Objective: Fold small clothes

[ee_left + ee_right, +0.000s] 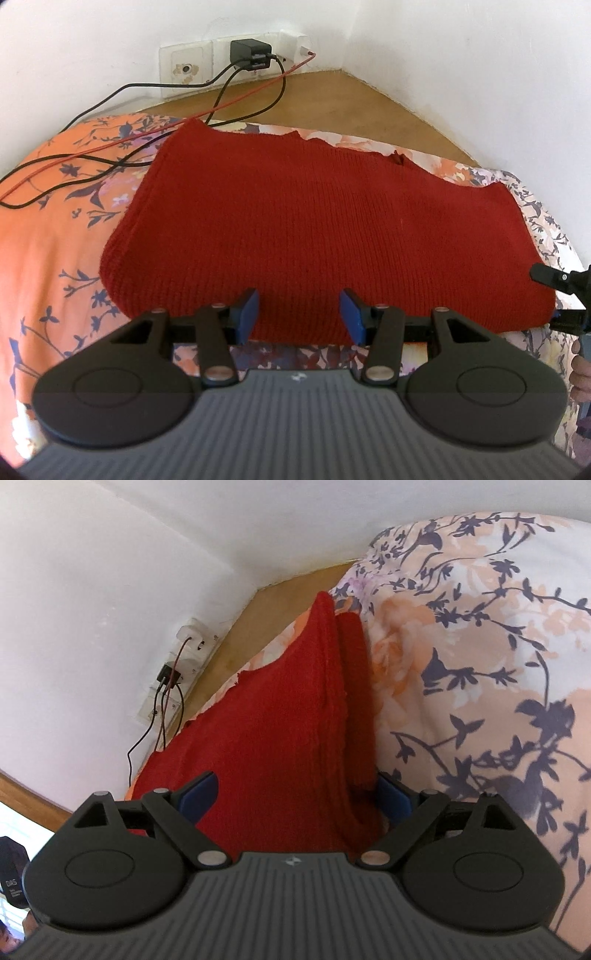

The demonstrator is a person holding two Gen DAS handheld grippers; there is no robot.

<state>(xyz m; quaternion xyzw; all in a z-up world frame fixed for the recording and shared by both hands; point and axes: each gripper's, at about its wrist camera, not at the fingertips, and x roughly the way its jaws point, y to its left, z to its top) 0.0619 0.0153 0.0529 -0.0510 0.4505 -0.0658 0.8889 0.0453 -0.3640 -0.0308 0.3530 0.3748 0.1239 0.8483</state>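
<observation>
A red knitted sweater (314, 229) lies folded flat on the floral bedsheet (55, 240). My left gripper (299, 315) is open at the sweater's near edge, and the knit fills the gap between its blue pads (246, 314) without being pinched. In the rolled right wrist view, the sweater (280, 738) shows stacked layers along its side edge. My right gripper (295, 797) is wide open around that edge, one pad (393, 799) against the sheet side. The right gripper (561, 295) also shows at the sweater's right corner in the left wrist view.
Black and red cables (110, 155) trail across the sheet left of the sweater from a charger (251, 53) in the wall sockets (188, 68). A wooden ledge (351, 99) runs behind the bed under white walls. A hand (581, 373) shows at the right edge.
</observation>
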